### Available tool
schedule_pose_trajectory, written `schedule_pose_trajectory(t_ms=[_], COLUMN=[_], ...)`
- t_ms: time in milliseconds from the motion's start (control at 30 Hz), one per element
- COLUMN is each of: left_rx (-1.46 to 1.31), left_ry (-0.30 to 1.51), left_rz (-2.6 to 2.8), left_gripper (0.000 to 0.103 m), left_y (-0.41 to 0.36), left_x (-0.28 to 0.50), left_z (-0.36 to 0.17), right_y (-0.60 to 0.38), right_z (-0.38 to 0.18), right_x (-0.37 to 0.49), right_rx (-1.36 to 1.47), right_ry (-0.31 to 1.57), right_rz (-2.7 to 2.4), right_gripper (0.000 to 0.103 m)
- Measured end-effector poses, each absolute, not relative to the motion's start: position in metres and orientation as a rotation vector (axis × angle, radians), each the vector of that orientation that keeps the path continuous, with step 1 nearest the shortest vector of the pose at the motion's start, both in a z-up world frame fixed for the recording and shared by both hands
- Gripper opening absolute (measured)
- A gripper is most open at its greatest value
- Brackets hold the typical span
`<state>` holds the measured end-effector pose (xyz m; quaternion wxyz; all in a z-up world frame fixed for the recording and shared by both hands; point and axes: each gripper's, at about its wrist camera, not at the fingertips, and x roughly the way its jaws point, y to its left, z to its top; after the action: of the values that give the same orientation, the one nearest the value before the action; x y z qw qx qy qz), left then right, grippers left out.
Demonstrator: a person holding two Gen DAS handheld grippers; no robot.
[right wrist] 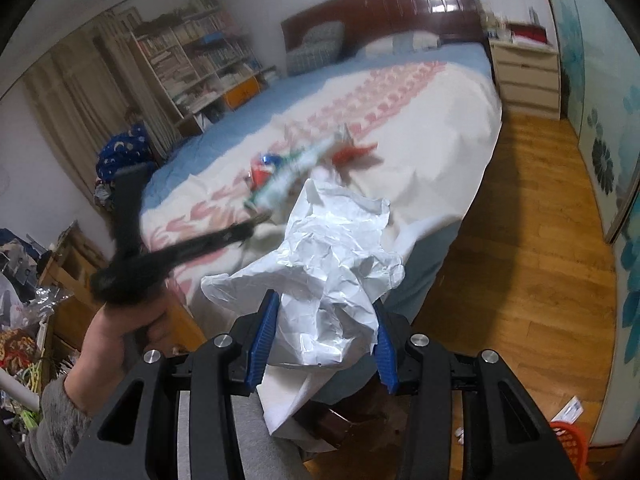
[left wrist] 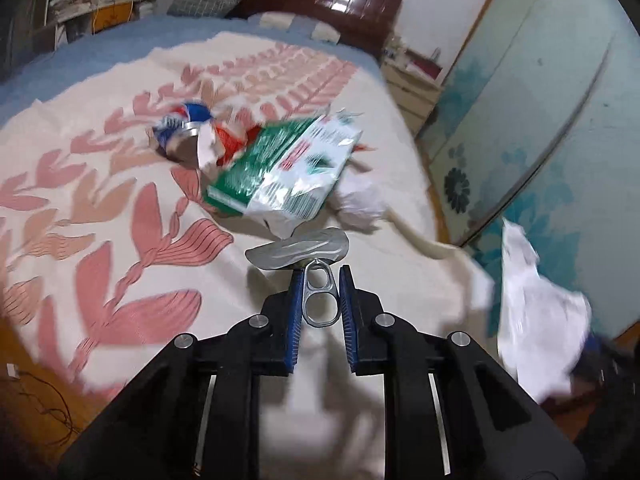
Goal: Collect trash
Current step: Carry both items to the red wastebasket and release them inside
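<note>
Two bits grabbed, pile still on the bed [left wrist: 80, 200]

My left fingers [left wrist: 320, 280] clamp a can lid [left wrist: 298, 249], right fingers [right wrist: 324, 320] clamp crumpled paper [right wrist: 320, 264]; wrappers [left wrist: 280, 172] left mid-bed.

A cream bedspread printed with pink leaves [left wrist: 132, 184] covers the middle of both views, with a blue sheet [right wrist: 240, 120] along its far edge. A glossy dark wooden headboard [right wrist: 420, 4] and a grey checked pillow [right wrist: 316, 48] sit at the top. A crowded white bookshelf [right wrist: 192, 56] stands upper left, a cream chest of drawers [right wrist: 528, 76] upper right, beside teal flowered wardrobe doors [left wrist: 520, 120]. An orange plastic basket [right wrist: 568, 440] rests on the wooden floor [right wrist: 520, 240] at lower right.
</note>
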<state>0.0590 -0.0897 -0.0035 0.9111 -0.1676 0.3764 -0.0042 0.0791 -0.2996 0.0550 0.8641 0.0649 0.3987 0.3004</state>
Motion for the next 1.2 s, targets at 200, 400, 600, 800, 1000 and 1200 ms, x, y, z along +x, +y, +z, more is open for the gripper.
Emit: schedule_pose_trajectory(t_ms=[200, 400, 600, 800, 1000, 1200], left_rx=[-0.301, -0.252, -0.207, -0.074, 0.098, 0.087], left_ry=[0.603, 0.557, 0.814, 1.217, 1.362, 1.440], left_rz=[-0.112, -0.375, -0.659, -0.708, -0.714, -0.711], left_gripper=[0.017, 0.017, 0.017, 0.017, 0.017, 0.022], left_y=[-0.138, -0.243, -0.395, -0.518, -0.554, -0.549], left_x=[0.020, 0.018, 0.065, 0.086, 0.080, 0.078], left_z=[0.075, 0.123, 0.053, -0.091, -0.139, -0.155], right_y=[-0.372, -0.493, -0.596, -0.647, -0.662, -0.659], right_z=[0.115, 0.128, 0.034, -0.102, -0.157, -0.163], right_x=[0.053, 0.027, 0.003, -0.035, -0.051, -0.052], right_rx=[0.083, 0.049, 0.140, 0.291, 0.380, 0.375], right_ry=[0.694, 0.703, 0.964, 1.274, 1.379, 1.368], right_rz=[0.530, 0.300, 0.113, -0.038, -0.091, -0.084], right_gripper=[0.044, 0.044, 0.044, 0.044, 0.044, 0.063])
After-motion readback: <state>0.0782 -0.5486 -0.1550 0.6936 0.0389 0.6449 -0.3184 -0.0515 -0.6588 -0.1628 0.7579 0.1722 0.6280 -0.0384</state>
